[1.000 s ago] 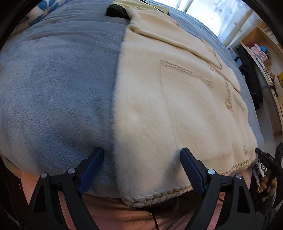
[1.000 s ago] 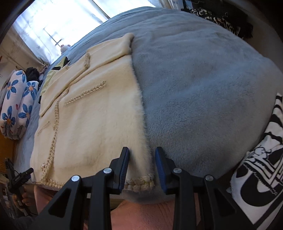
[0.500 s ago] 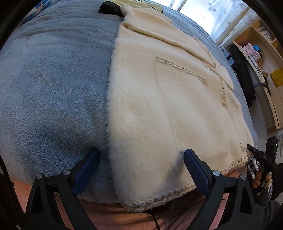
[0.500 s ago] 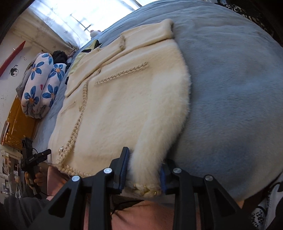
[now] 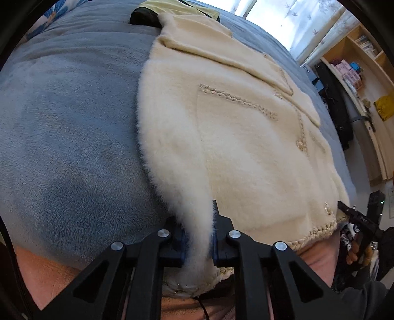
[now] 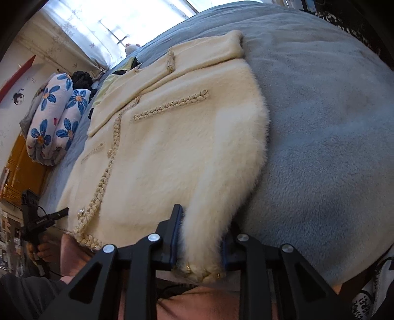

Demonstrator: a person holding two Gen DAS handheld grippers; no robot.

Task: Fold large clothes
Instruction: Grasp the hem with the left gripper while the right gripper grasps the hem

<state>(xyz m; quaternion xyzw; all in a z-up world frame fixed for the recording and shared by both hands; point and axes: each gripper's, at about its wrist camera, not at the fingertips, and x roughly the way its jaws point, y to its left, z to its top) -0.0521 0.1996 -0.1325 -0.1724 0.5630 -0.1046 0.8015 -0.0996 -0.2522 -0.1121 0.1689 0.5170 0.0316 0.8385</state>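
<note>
A cream fluffy jacket (image 5: 246,147) with braided trim lies flat on a grey-blue blanket (image 5: 69,137), its hem toward me. My left gripper (image 5: 198,236) is shut on the jacket's near left hem corner, which bunches up between the fingers. My right gripper (image 6: 200,241) is shut on the near right hem corner of the jacket (image 6: 177,152), also pinched and lifted a little. Each gripper shows small at the edge of the other's view, the right in the left wrist view (image 5: 357,221), the left in the right wrist view (image 6: 39,221).
The blanket (image 6: 332,137) covers a bed. A flowered pillow (image 6: 51,118) and a yellow-green garment (image 5: 177,6) lie at the far end. Wooden shelves (image 5: 364,73) stand to the right. A black-and-white printed cloth (image 6: 369,295) lies at the near right.
My left gripper has closed from wide open onto the left hem corner. My right gripper has kept its grip on the right corner, and the fabric has bunched up more.
</note>
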